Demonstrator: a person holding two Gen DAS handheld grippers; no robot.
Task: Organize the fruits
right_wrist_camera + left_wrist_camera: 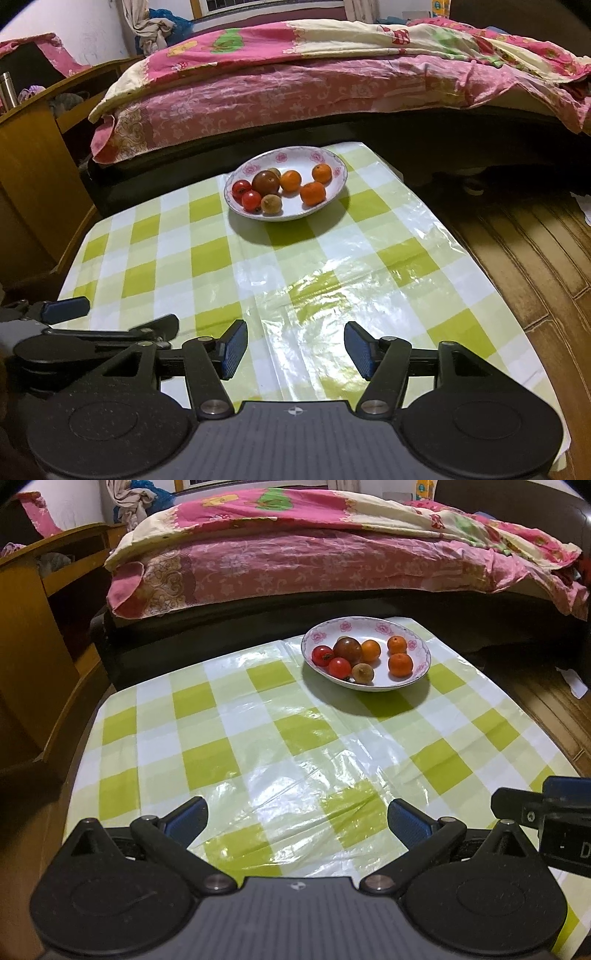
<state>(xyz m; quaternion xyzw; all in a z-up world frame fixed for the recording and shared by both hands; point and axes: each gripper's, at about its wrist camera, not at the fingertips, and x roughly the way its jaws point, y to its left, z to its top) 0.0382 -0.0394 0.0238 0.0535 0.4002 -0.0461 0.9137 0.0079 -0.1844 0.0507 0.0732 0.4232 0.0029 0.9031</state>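
A white plate with a pink flower rim stands at the far end of the table. It holds two red tomatoes, a dark brown-red fruit, a small yellow-brown fruit and three oranges. My left gripper is open and empty over the near part of the table. My right gripper is open and empty beside it, well short of the plate.
The table wears a glossy green and white checked cloth. A bed with pink bedding runs behind it. A wooden cabinet stands left. Wooden floor lies right.
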